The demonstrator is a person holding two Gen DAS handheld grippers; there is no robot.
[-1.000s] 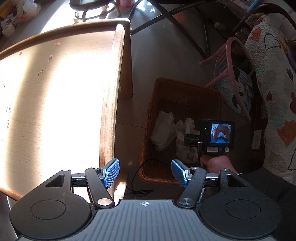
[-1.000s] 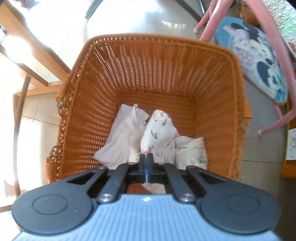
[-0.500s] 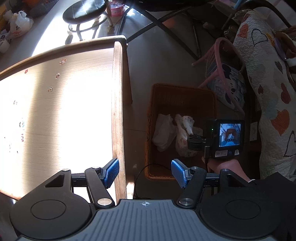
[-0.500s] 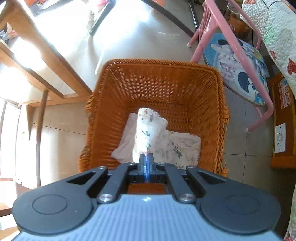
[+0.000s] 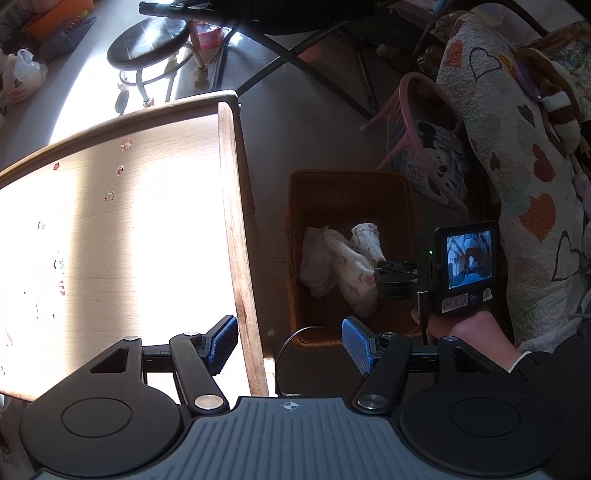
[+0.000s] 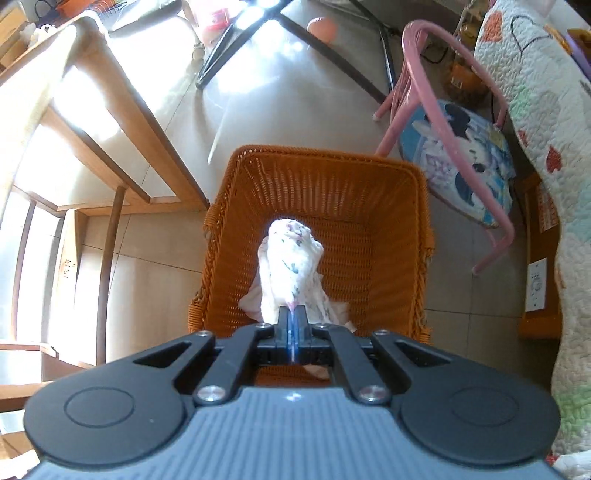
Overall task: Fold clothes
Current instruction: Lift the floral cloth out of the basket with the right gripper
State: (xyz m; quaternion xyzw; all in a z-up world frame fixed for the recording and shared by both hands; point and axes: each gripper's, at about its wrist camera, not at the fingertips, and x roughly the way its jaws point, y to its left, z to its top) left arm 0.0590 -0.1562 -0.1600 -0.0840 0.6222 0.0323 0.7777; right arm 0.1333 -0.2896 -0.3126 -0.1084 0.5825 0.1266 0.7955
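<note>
A white floral garment [image 6: 291, 266] hangs from my right gripper [image 6: 291, 314], which is shut on a pinch of its cloth above the orange wicker basket [image 6: 388, 206]. The same floral garment [image 5: 354, 273] shows in the left wrist view, lifted partly out of the basket [image 5: 295, 206], with a plain white cloth [image 5: 314, 258] beside it. The right gripper's body and screen [image 5: 465, 266] sit just right of the garment, held by a hand [image 5: 465, 332]. My left gripper [image 5: 288, 343] stands open and empty, high above the gap between the wooden table [image 5: 232, 229] and the basket.
The sunlit wooden table lies left of the basket. A pink child's chair [image 6: 461, 147] with a cartoon cushion stands behind the basket, a heart-patterned quilt [image 5: 524, 177] to its right. A black round stool [image 5: 147, 48] and dark metal legs [image 5: 317, 33] are farther back.
Both grippers have risen. The right one has pulled the floral garment up from the basket's bottom, so it now hangs stretched below the jaws. The left stays open.
</note>
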